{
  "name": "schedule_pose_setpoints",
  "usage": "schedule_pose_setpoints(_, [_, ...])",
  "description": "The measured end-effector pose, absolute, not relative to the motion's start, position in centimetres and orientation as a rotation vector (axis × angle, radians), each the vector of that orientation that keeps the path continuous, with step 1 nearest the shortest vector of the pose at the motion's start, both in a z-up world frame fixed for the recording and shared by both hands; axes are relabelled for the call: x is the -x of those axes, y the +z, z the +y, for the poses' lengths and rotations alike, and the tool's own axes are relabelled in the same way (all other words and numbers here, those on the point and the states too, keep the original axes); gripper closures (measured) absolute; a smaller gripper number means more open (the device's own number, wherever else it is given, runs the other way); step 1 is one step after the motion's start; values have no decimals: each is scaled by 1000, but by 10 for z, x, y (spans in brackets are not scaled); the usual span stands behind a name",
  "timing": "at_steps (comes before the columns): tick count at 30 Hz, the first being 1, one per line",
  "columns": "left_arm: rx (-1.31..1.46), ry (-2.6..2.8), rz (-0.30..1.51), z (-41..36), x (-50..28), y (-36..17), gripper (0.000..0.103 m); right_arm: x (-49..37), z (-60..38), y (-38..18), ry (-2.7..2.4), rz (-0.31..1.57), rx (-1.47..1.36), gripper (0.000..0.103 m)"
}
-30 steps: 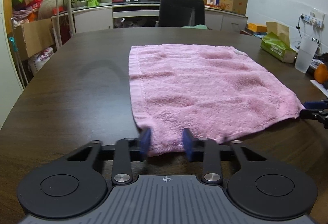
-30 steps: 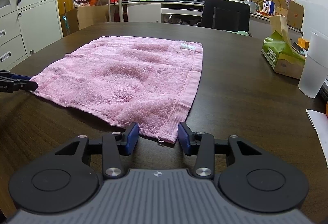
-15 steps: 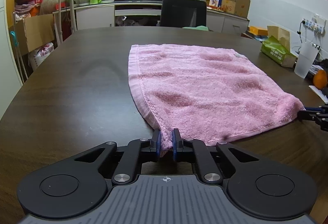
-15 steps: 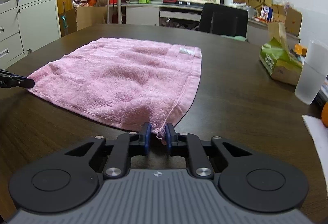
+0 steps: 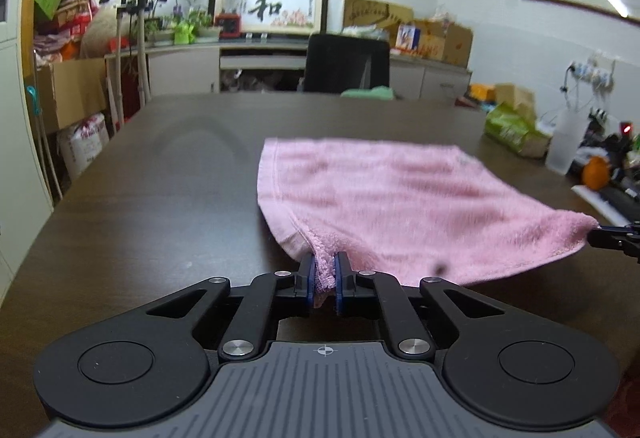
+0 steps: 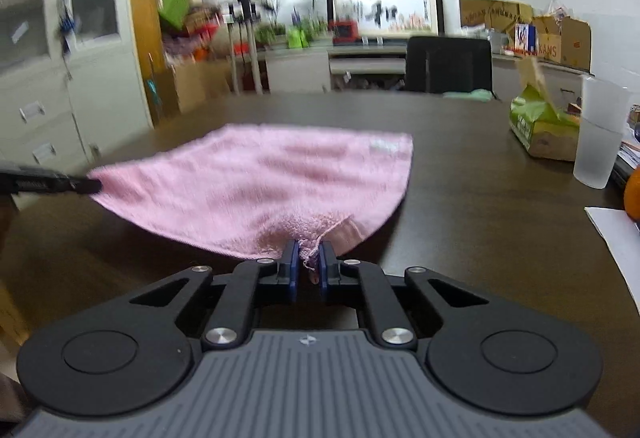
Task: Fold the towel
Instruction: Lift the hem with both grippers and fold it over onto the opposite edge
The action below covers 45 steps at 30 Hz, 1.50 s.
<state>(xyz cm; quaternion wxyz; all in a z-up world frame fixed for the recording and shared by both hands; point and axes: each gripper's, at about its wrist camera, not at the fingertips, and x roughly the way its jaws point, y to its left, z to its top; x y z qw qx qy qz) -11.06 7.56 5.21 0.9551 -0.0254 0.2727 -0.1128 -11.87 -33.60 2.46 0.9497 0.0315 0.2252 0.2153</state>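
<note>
Between my two grippers hangs the pink towel [image 5: 400,205]: left gripper [image 5: 324,280] pinches one near corner, right gripper [image 6: 307,264] pinches the other, both clamped on cloth. Near edge is raised off the dark table [image 5: 160,197], far edge lies flat on it. No fold visible: both near corners would have to reach the far edge, so I judge the folding lies ahead.

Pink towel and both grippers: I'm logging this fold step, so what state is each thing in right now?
Pink towel: unfolded, near edge lifted off the table at both near corners.
Left gripper: shut on the towel's near left corner.
Right gripper: shut on the towel's near right corner.
Frosted cup: upright; contents not clear.
Green tissue pack: open, a sheet sticking up.
</note>
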Motion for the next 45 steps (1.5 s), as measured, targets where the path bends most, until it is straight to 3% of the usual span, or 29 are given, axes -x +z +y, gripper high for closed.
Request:
schedule_pose_setpoints(5, [81, -240, 497, 74, 117, 69, 94, 154, -344, 46, 448, 335, -118, 94])
schedule_pose_setpoints(12, [104, -239, 438, 67, 103, 90, 94, 133, -353, 63, 415, 258, -153, 93])
schedule_pose_setpoints(28, [111, -106, 614, 54, -40, 54, 93, -7, -348, 28, 268, 420, -213, 93])
schedule_pose_setpoints(45, [95, -20, 648, 49, -85, 34, 87, -65, -339, -13, 193, 563, -225, 90])
